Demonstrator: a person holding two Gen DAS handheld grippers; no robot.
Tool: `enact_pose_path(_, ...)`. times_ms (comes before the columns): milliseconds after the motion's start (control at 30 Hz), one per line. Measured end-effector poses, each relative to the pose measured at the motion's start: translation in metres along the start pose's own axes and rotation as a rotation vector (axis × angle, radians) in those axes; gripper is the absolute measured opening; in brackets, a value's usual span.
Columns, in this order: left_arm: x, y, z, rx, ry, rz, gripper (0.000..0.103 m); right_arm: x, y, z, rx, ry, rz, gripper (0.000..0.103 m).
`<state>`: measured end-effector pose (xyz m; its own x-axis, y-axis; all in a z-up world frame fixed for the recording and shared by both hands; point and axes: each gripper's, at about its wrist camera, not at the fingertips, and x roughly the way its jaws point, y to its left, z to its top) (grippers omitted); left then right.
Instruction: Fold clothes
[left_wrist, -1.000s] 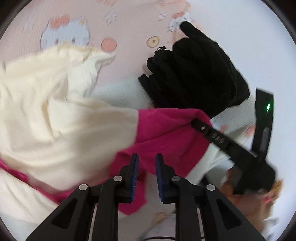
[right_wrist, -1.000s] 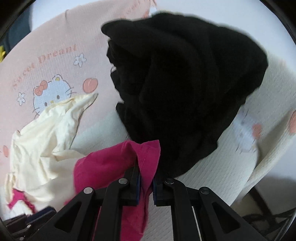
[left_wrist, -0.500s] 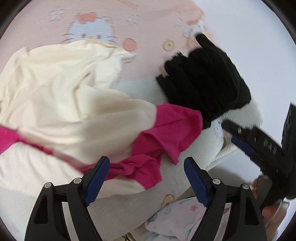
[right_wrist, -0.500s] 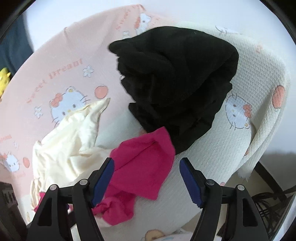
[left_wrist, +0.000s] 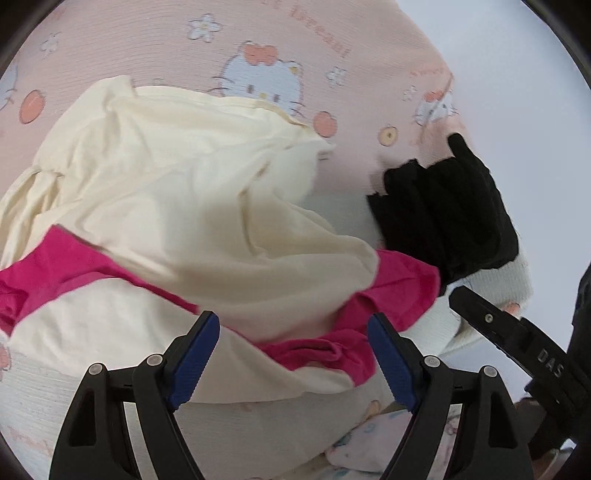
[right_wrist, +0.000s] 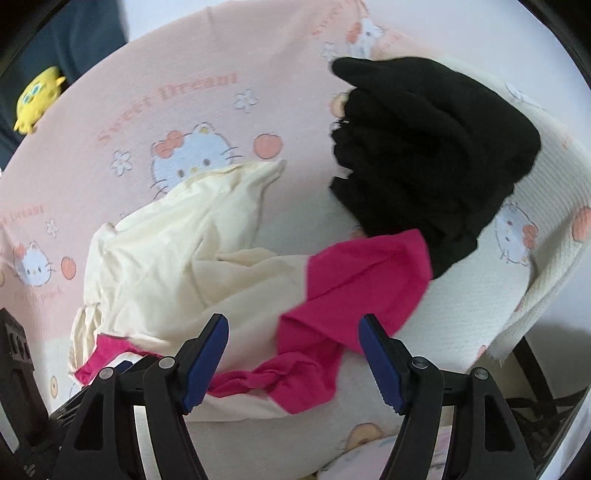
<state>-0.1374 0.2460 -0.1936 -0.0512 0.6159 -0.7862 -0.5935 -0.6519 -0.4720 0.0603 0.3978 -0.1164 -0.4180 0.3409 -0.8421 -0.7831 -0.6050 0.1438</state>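
Note:
A cream garment (left_wrist: 177, 206) with magenta sleeves and trim (left_wrist: 399, 291) lies rumpled on a pink cartoon-cat blanket (left_wrist: 258, 44). In the right wrist view the same cream garment (right_wrist: 173, 251) spreads left of its magenta sleeve (right_wrist: 354, 280). A folded black garment (left_wrist: 447, 214) sits to the right of it, also in the right wrist view as the black garment (right_wrist: 424, 155). My left gripper (left_wrist: 295, 354) hangs open above the garment's near edge, holding nothing. My right gripper (right_wrist: 293, 360) is open too, above the twisted magenta trim, with no pad pressing on cloth.
The blanket (right_wrist: 184, 96) covers the whole surface and drops off at the right edge (right_wrist: 532, 302). A yellow plush toy (right_wrist: 37, 98) sits far left. The other gripper's black body (left_wrist: 517, 343) shows at the right of the left wrist view. Patterned cloth (right_wrist: 369, 454) lies at the near edge.
Both grippers were shut on the magenta sleeve a second ago; both have opened, let it fall, and drawn back. The garment now lies loose on the blanket.

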Motion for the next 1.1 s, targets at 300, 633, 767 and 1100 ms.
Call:
enact_pose_path(300,-0.022,0.061,0.006,-0.007,-0.027,0.154,0.082,0.024,0.045,-0.024,-0.048,0.085,0.030,0.072)
enact_pose_path(633,-0.062,0.131,0.011,0.010,-0.064,0.290,0.082,0.055,0.078,-0.052,-0.049,0.202,0.106,0.072)
enact_pose_path(767,-0.065,0.154,0.013,0.011,-0.038,0.330,0.082,0.064,0.088,-0.053,-0.071,0.235,0.128,0.072)
enact_pose_path(1100,-0.055,0.175,0.029,0.066,0.037,0.395,0.082,0.105,0.124,-0.047,0.017,0.370,0.300,0.072)
